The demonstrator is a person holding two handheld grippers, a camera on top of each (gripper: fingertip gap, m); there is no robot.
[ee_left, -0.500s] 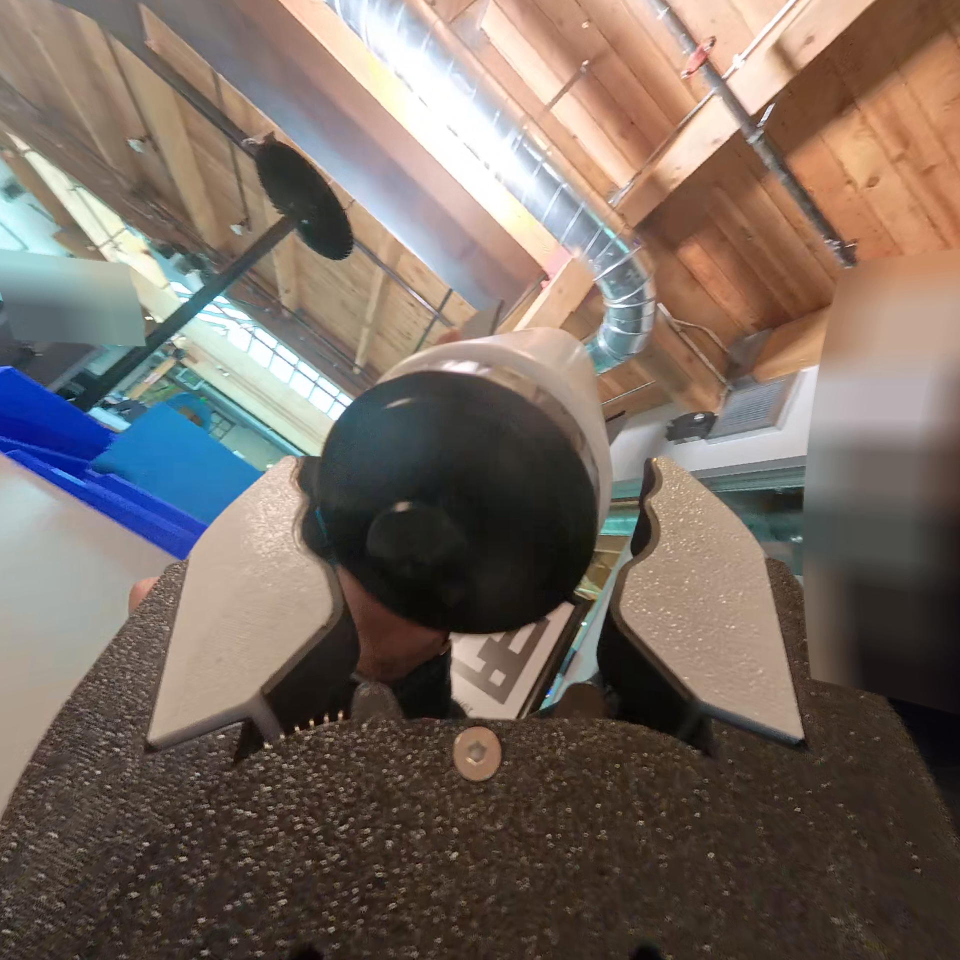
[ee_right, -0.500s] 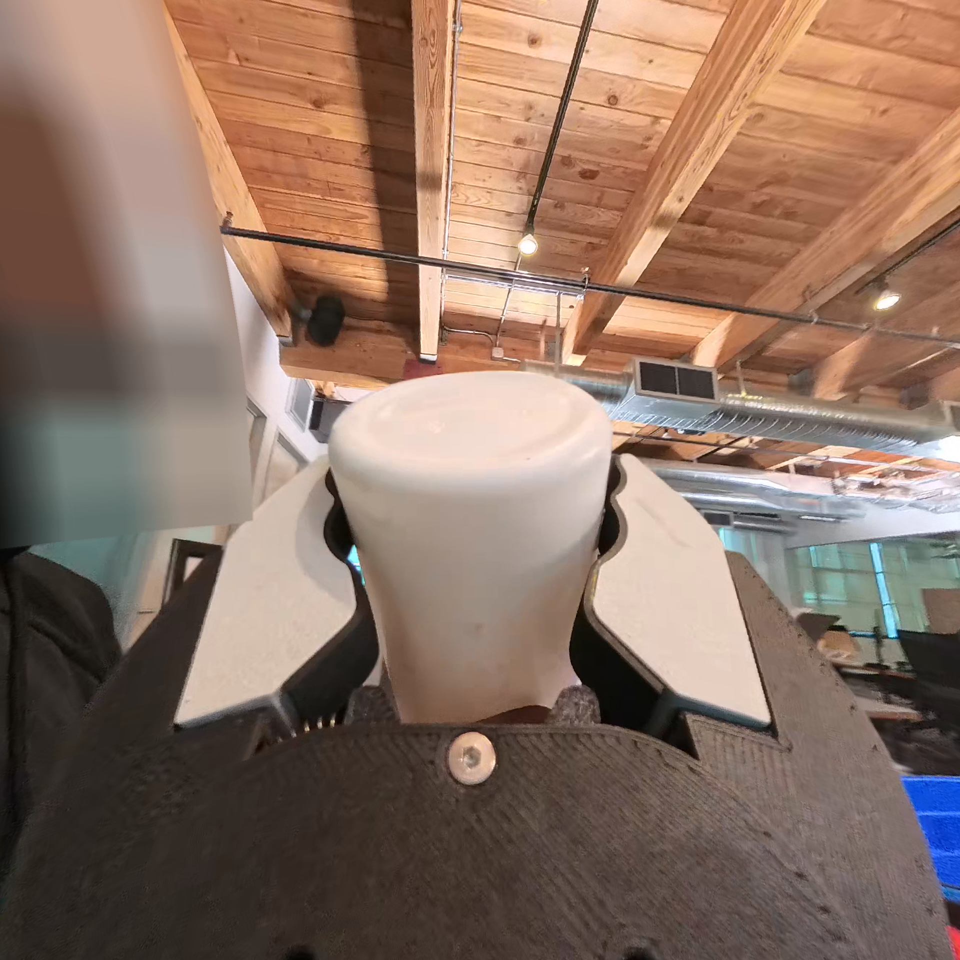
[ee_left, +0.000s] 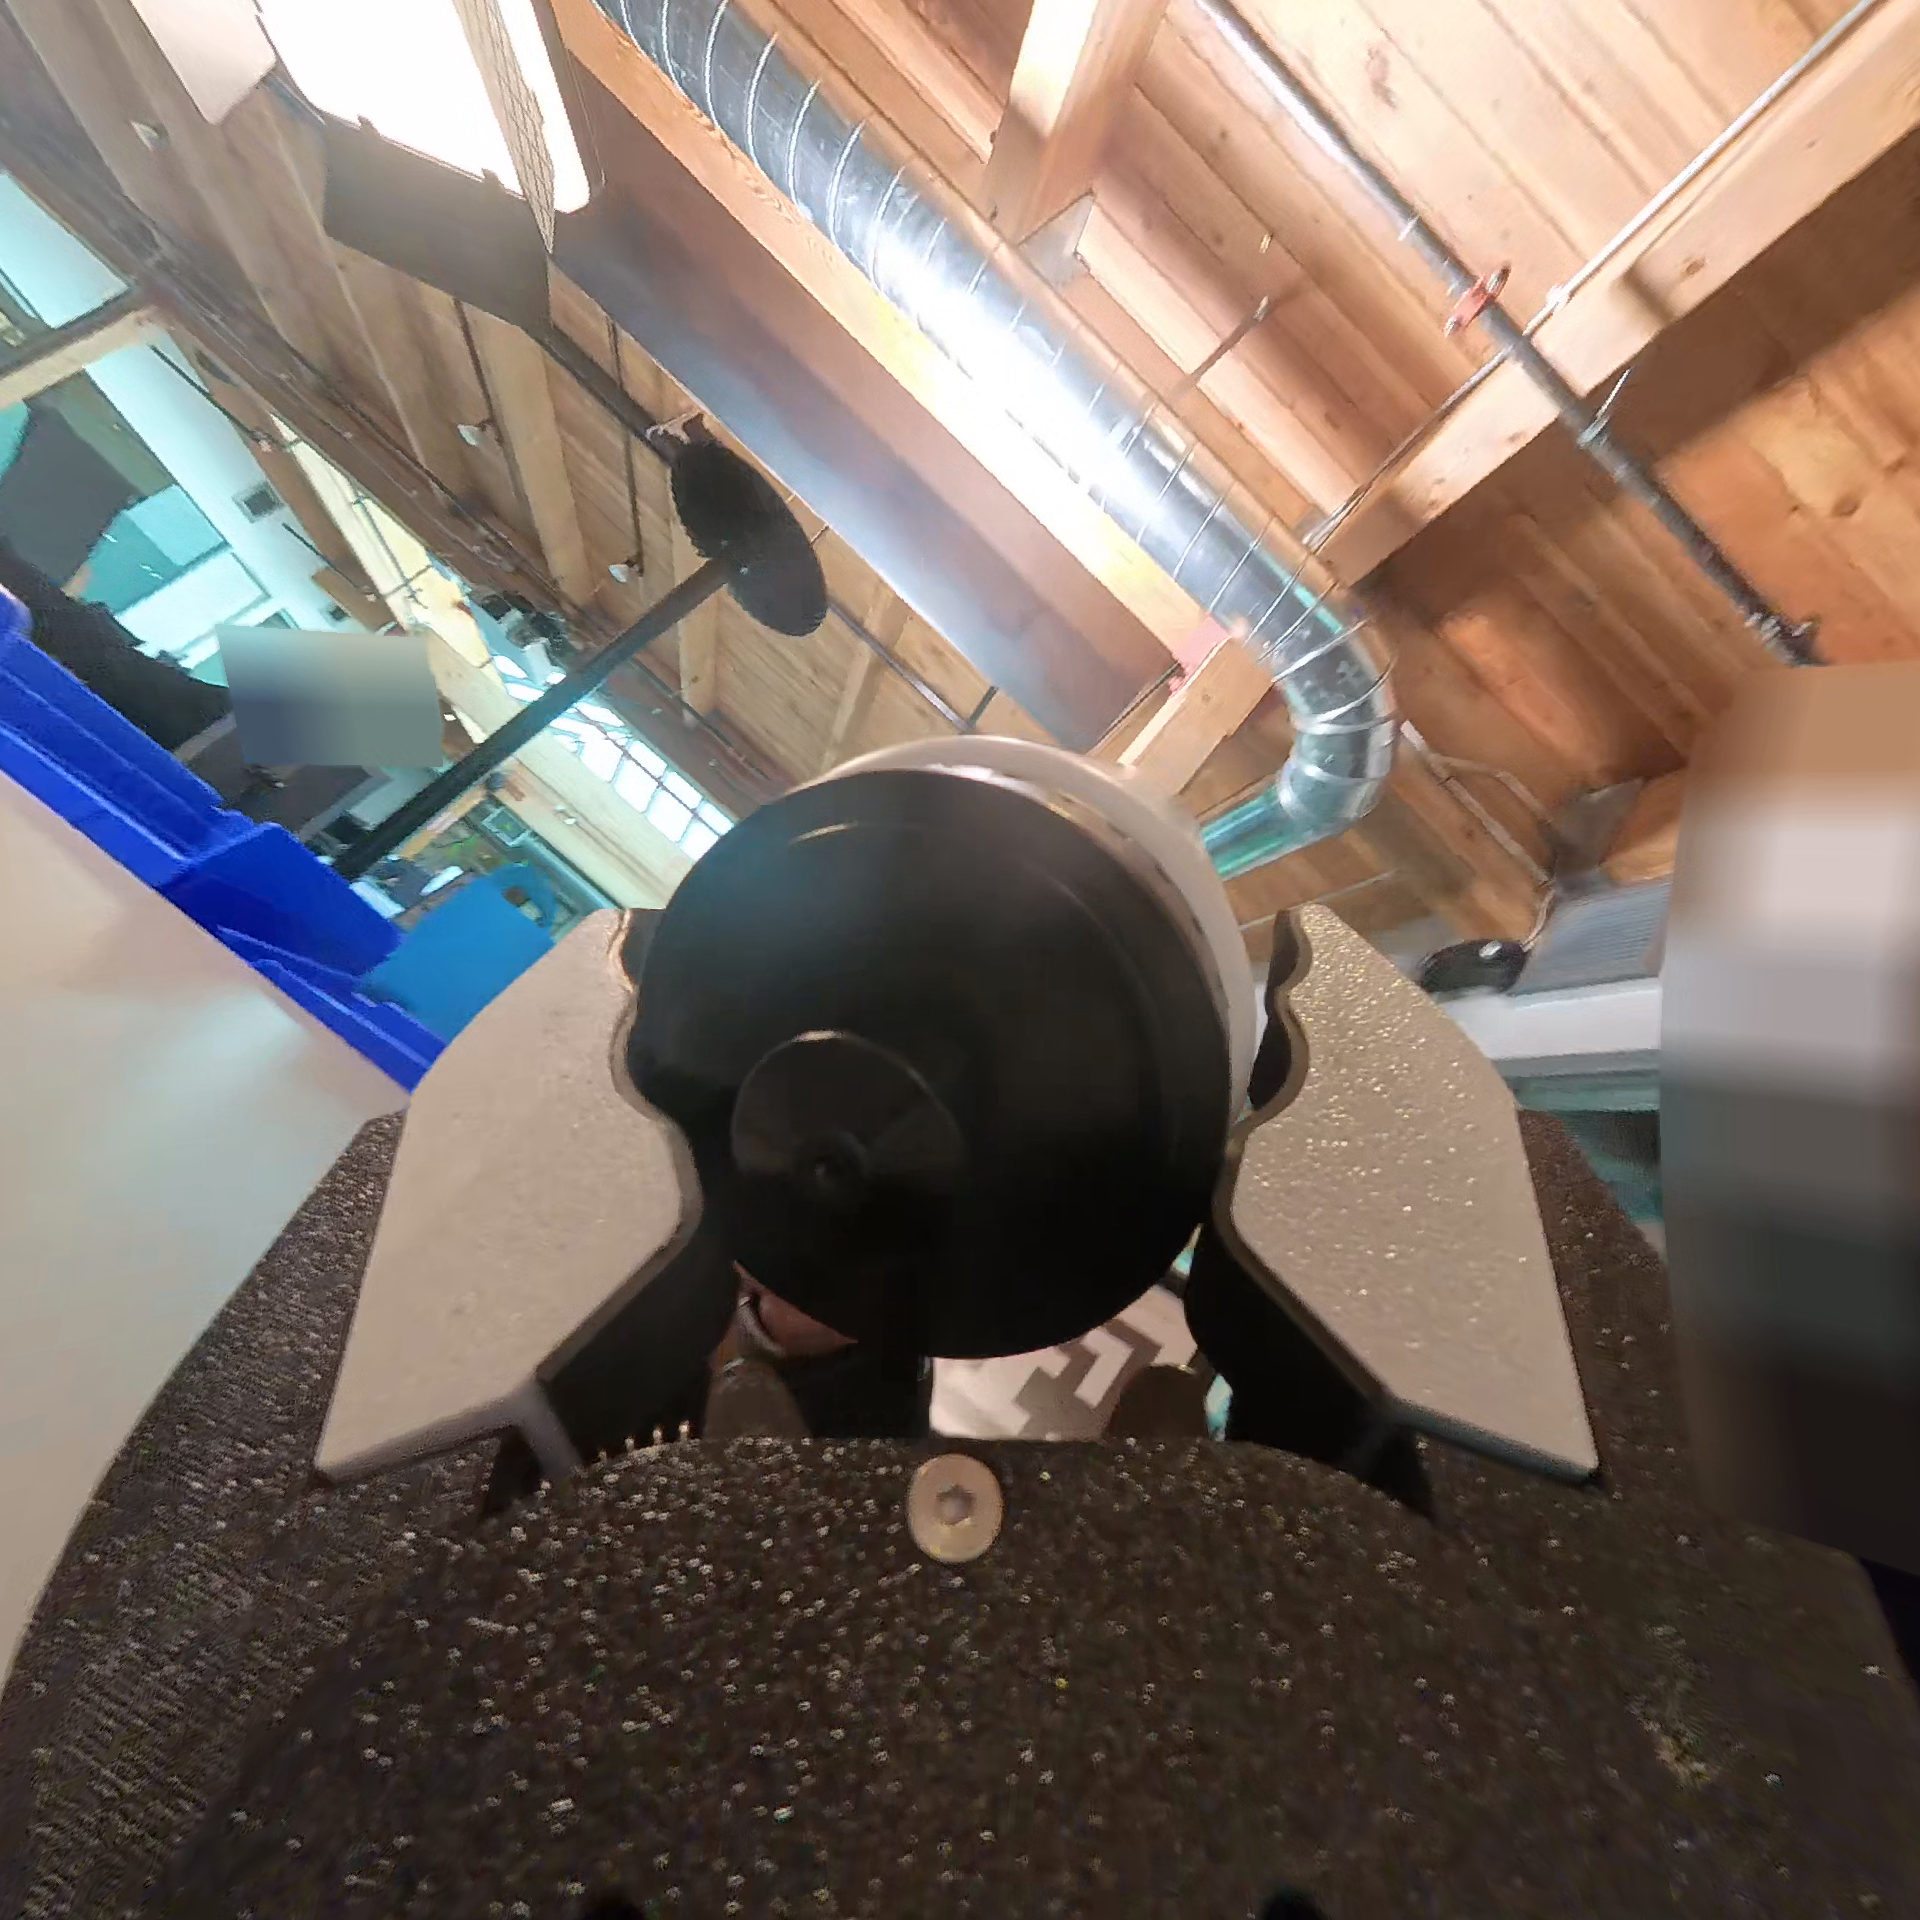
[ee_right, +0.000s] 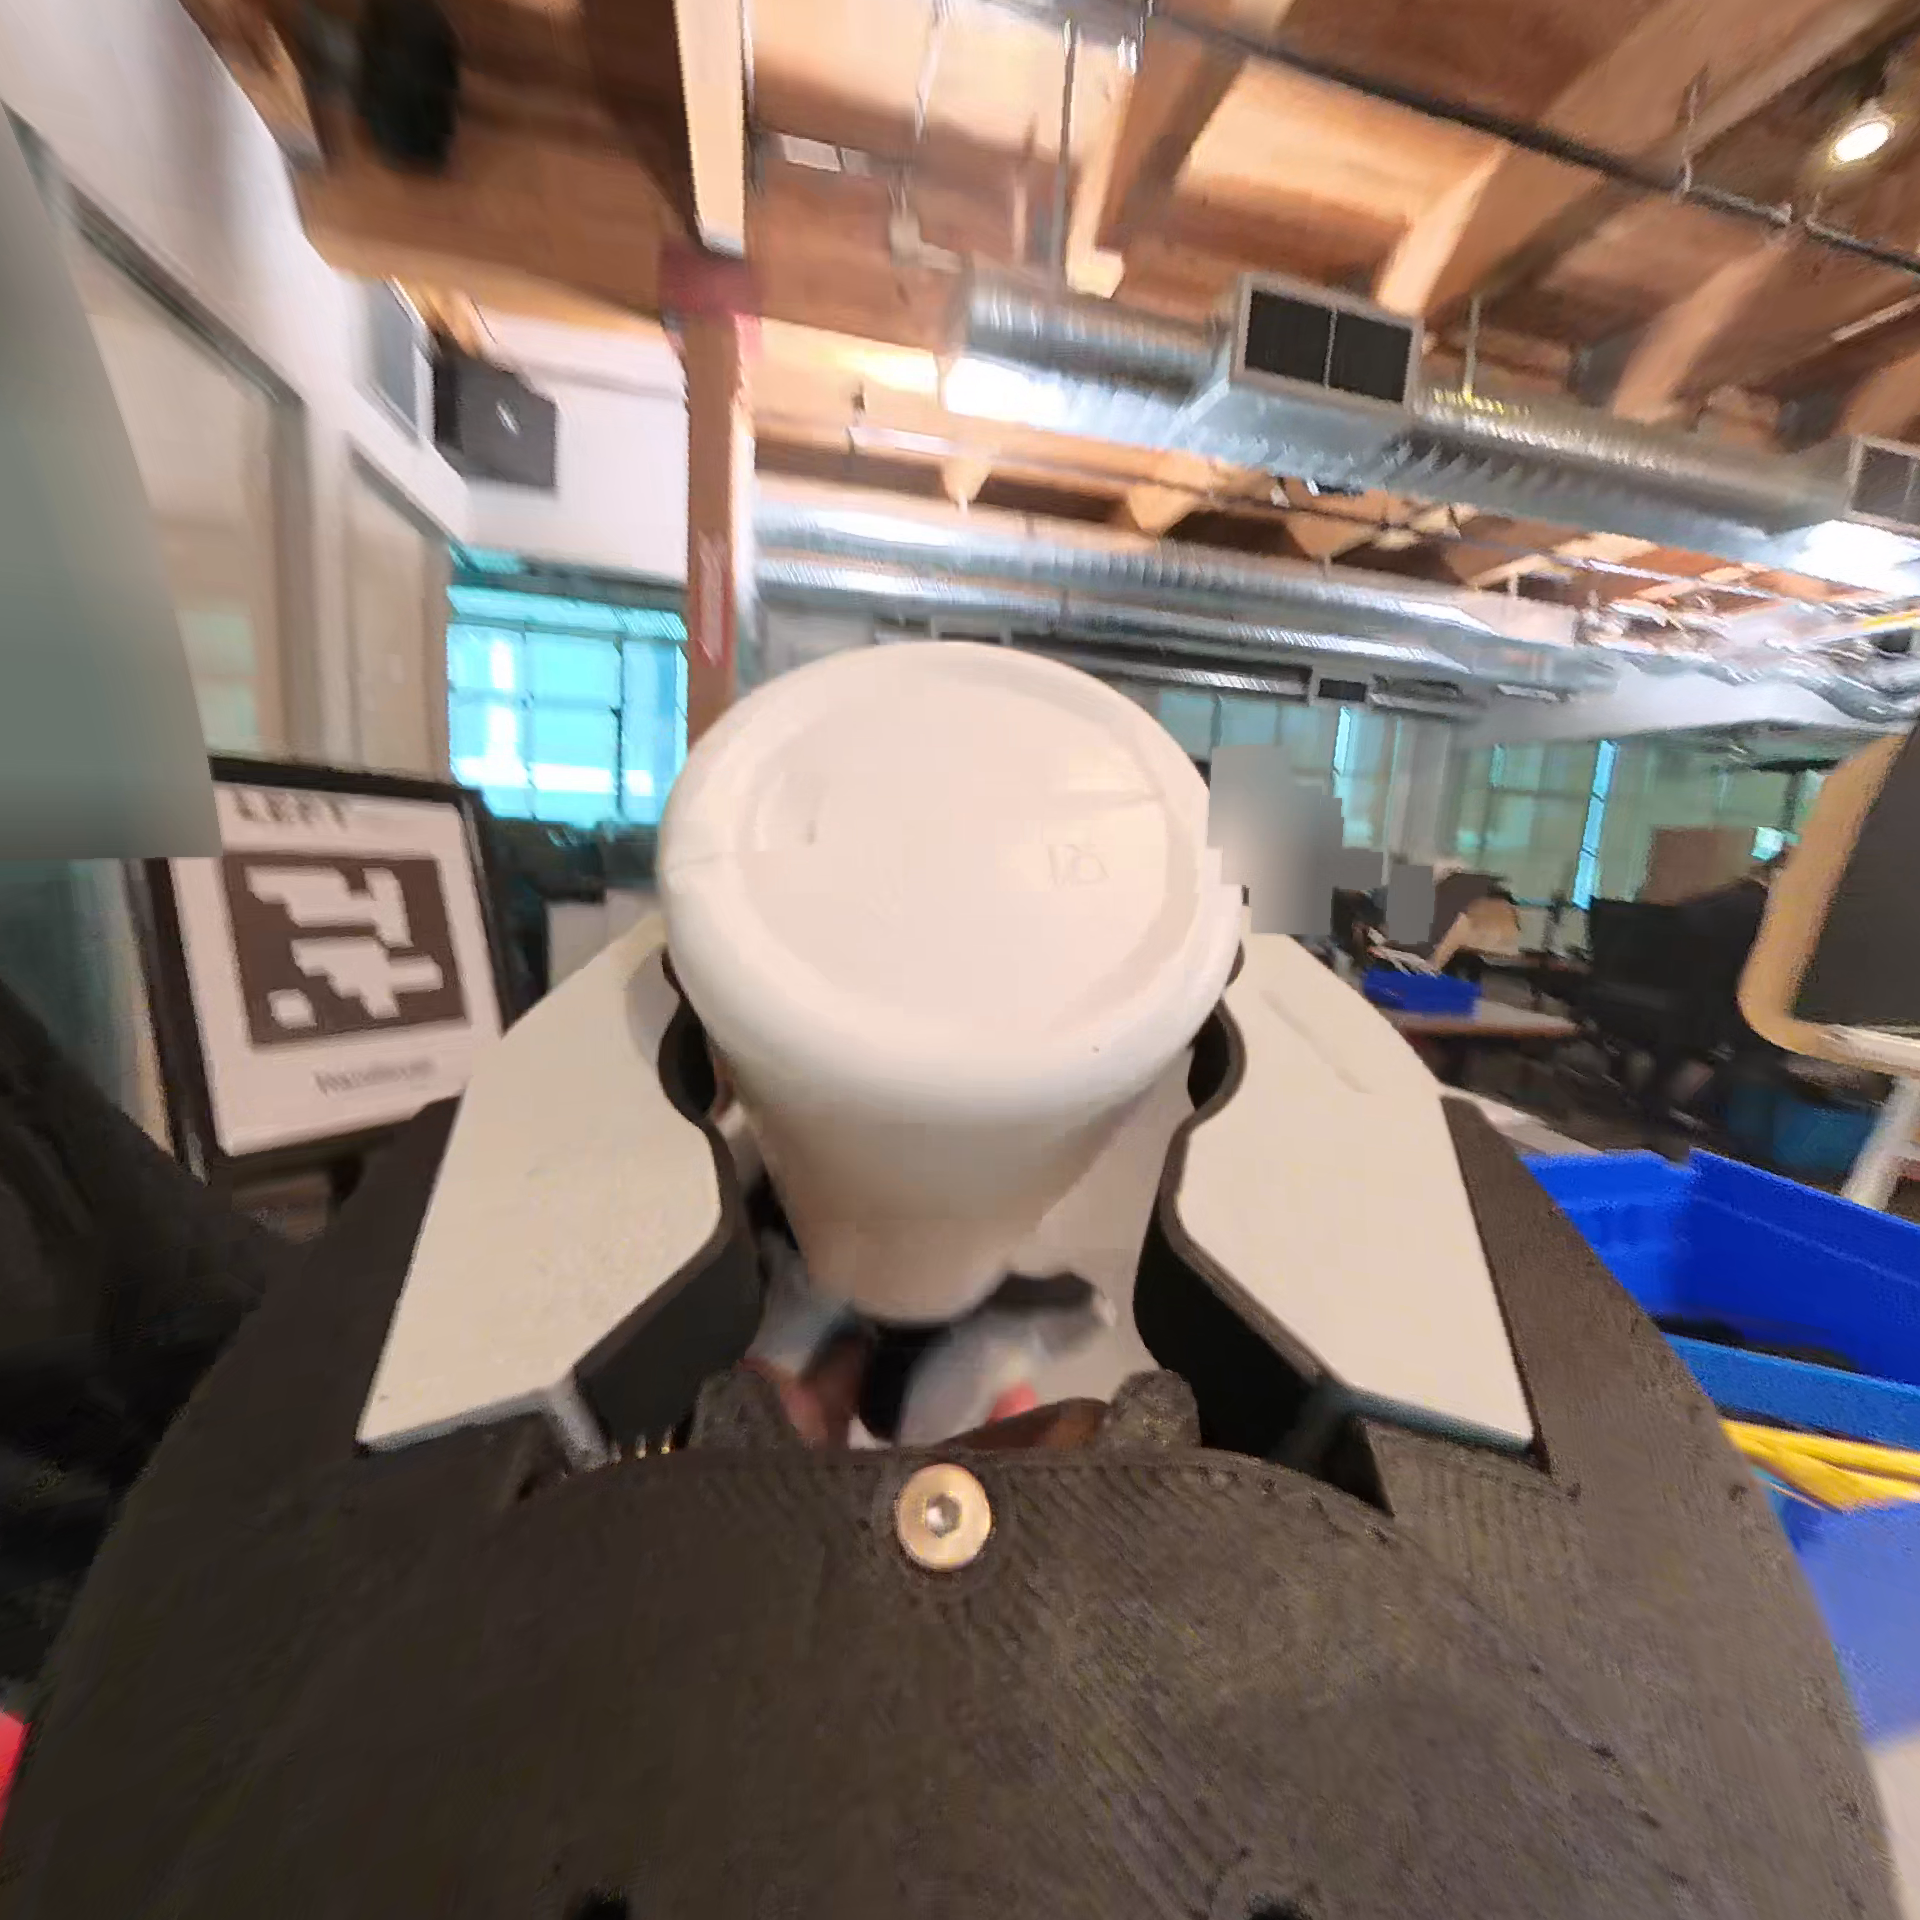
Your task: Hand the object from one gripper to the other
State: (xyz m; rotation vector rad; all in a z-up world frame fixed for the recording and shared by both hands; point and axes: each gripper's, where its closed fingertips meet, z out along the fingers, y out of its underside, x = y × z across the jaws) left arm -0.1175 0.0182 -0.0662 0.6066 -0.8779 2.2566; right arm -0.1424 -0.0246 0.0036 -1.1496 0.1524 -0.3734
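While white bottle (ee_right: 940,997) sits centre frame between both grippers, left gripper (ee_left: 951,1049) clamps black cap end, my right gripper (ee_right: 951,1039) looks slack. Rigid, smooth, light; grip cap rim.

An open-plan industrial workspace, part office and part workshop, is showing here. Exposed timber ceiling planks and beams (ee_left: 1247,208) are running overhead, with a ribbed silver metal ventilation duct (ee_left: 1039,343) hanging beneath them. Big multi-pane windows (ee_right: 566,717) are glowing at the far wall, desks with dark office chairs (ee_right: 1621,977) are standing beyond, and bright blue plastic storage bins (ee_right: 1745,1236) are sitting nearby.
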